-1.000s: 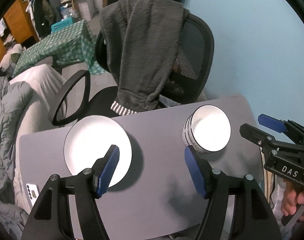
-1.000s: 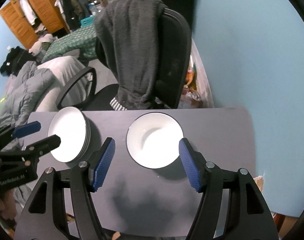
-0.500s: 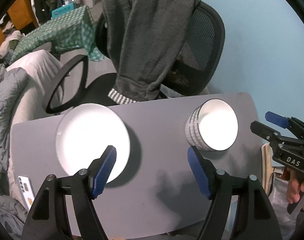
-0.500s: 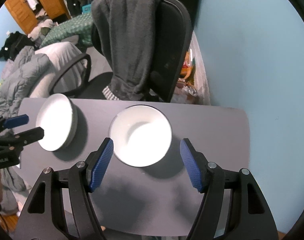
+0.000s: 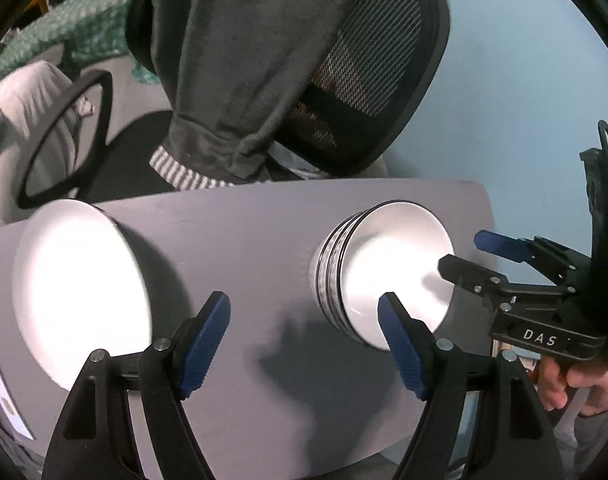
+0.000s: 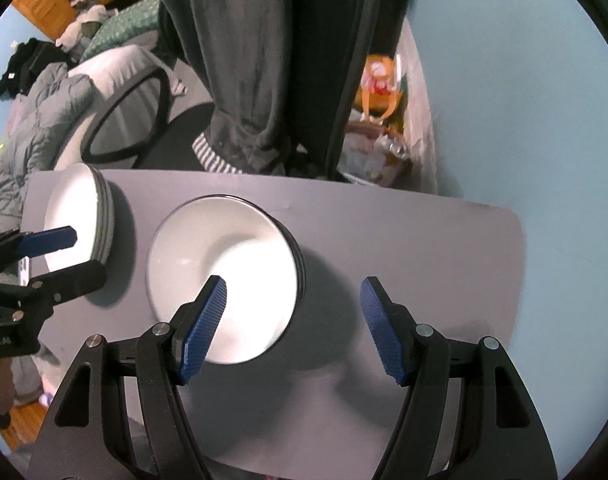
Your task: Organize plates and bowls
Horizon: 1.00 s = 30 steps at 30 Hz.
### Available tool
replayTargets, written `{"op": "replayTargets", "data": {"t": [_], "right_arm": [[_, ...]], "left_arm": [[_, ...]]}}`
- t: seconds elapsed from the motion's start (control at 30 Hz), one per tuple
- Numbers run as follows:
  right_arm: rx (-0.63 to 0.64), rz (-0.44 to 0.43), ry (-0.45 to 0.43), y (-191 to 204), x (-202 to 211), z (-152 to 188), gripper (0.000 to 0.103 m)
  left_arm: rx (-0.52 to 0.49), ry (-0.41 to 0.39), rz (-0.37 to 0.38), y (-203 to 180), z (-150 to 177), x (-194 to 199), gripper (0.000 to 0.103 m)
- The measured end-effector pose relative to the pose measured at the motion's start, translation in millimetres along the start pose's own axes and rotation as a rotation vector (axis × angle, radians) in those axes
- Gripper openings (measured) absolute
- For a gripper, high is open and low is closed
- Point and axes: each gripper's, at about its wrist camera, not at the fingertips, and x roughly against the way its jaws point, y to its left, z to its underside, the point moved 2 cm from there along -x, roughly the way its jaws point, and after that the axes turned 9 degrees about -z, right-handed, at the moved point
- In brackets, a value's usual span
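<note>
Both grippers have dropped closer to the grey table (image 5: 264,232); the left gripper (image 5: 304,340) has just been spreading its jaws, nothing between them. The right gripper (image 6: 292,328) hangs released, one finger over the bowl stack (image 6: 224,276). Plates (image 5: 76,292) sit stacked near the table's left edge. Sorting looks largely done, with nothing grasped.

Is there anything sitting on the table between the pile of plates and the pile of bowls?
No. In the left wrist view, only bare grey table separates the plates from the bowls.
</note>
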Motion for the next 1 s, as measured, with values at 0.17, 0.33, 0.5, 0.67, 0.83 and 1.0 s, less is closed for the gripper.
{"op": "replayTargets", "data": {"t": [0.17,0.33,0.5,0.67,0.83,1.0], "right_arm": [[0.005,-0.030,0.053,-15,-22,-5,0.069],[0.020,-0.039,0.104,-24,-40,-7,0.069],[0.027,-0.061,0.142,-33,-53,-10,0.069],[0.044,-0.072,0.172,-35,-62,-10,0.069],[0.057,-0.095,0.188,-34,-64,-9,0.069],[0.070,-0.131,0.212,-29,-66,-11,0.054]], "left_arm": [[0.048,0.051,0.020,-6,-4,-26,0.078],[0.064,0.093,0.024,-11,-3,-45,0.078],[0.092,0.137,0.037,-13,0,-63,0.078],[0.096,0.145,0.036,-17,3,-69,0.078],[0.111,0.170,0.034,-18,7,-76,0.061],[0.133,0.187,0.108,-21,10,-75,0.041]]}}
